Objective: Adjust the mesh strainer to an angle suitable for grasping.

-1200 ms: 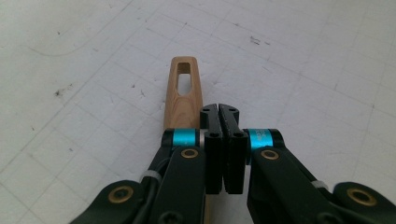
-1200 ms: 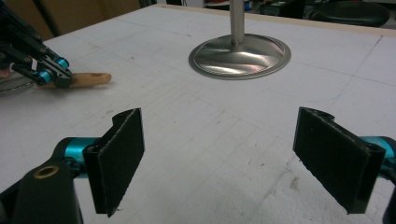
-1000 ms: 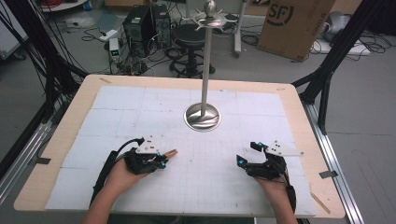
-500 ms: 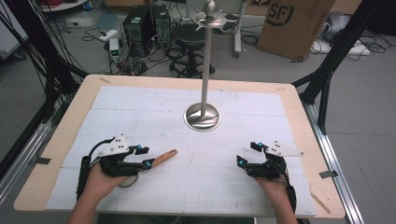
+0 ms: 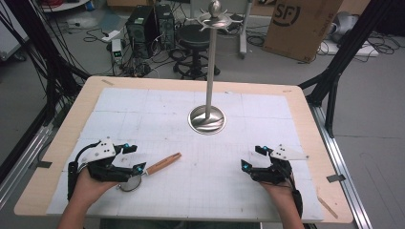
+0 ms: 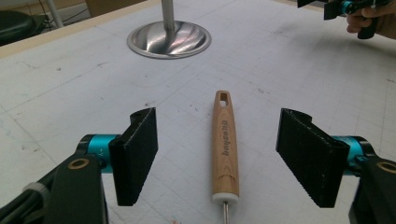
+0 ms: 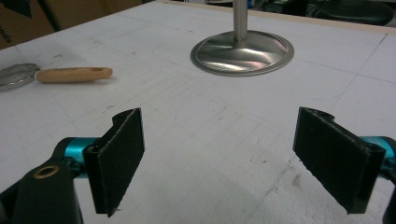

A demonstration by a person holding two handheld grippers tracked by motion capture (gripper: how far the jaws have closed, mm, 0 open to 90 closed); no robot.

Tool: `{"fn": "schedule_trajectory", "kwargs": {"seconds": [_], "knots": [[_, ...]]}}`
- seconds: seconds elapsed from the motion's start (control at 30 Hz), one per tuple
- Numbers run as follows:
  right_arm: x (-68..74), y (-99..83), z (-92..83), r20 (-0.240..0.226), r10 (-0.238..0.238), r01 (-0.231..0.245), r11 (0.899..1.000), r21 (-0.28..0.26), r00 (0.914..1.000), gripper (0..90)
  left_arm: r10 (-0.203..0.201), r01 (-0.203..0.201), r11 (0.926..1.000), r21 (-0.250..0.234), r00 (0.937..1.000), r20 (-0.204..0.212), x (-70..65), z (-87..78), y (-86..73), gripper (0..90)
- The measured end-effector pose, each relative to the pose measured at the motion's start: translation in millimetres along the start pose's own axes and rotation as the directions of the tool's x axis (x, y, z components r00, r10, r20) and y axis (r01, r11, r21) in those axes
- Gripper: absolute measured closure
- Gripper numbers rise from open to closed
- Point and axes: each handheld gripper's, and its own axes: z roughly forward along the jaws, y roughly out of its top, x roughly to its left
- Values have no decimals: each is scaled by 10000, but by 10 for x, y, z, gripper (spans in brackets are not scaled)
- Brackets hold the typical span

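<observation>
A utensil with a light wooden handle [image 5: 163, 163] and a round metal head [image 5: 130, 183] lies flat on the white mat. My left gripper [image 5: 135, 158] is at the front left, pulled back from it. Its jaws have just been opening, and in the left gripper view the handle [image 6: 225, 144] lies between the pads [image 6: 137, 154] untouched. My right gripper [image 5: 250, 158] rests at the front right, open and with nothing in it [image 7: 233, 158]. From there the handle [image 7: 74, 74] and metal head [image 7: 16, 74] show far off to the left.
A tall steel stand [image 5: 210, 71] with a hooked top rises from a round base [image 5: 207, 119] at the mat's middle back. The wooden table edge [image 5: 57, 143] frames the mat. A stool, computer cases, cables and a cardboard box lie on the floor beyond.
The left gripper opened, let go of the wooden handle and drew back to the left. The utensil now lies loose on the mat. The right gripper stayed put.
</observation>
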Motion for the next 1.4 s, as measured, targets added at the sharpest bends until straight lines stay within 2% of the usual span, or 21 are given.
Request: {"fn": "schedule_trajectory", "kwargs": {"seconds": [0.2,0.43,0.57,0.73,1.0,1.07,1.1,1.17,1.23,1.37,1.4], "knots": [[0,-1,3,22,-28,28,10000,24,10000,156,5,-2,9999,173,9998,-189,1,8,6,251],[2,-4,9,23,-14,14,10000,83,10000,156,177,-149,9968,783,9993,-342,-14,69,18,240],[3,-3,9,31,-13,13,10000,64,10000,156,177,-128,9924,1228,9991,-391,-21,145,9,248],[-2,-1,3,36,-6,6,10000,11,10000,156,278,-156,9787,2048,9980,-566,-48,255,-17,263],[-5,-2,10,32,-44,44,10000,16,10000,156,307,-163,9597,2805,9984,-470,-64,361,-14,306],[-3,-1,8,35,-25,25,10000,17,10000,156,352,-235,9510,3084,9989,-325,-76,390,-19,337],[-2,-1,7,39,-8,8,10000,7,10000,156,427,-306,9441,3283,9986,-298,-82,411,-22,345],[-1,0,5,44,-17,17,10000,6,10000,156,417,-268,9375,3471,9985,-354,-97,446,-35,360],[-3,0,2,35,5,-5,10000,12,10000,156,433,-283,9256,3774,9986,-314,-105,478,-44,397],[-7,0,1,49,-18,18,10000,-5,10000,156,443,-313,9098,4138,9988,-219,-111,517,-54,449],[-5,0,0,24,36,-36,10000,26,10000,156,338,-222,9055,4238,9992,-197,-116,522,-55,467]]}}
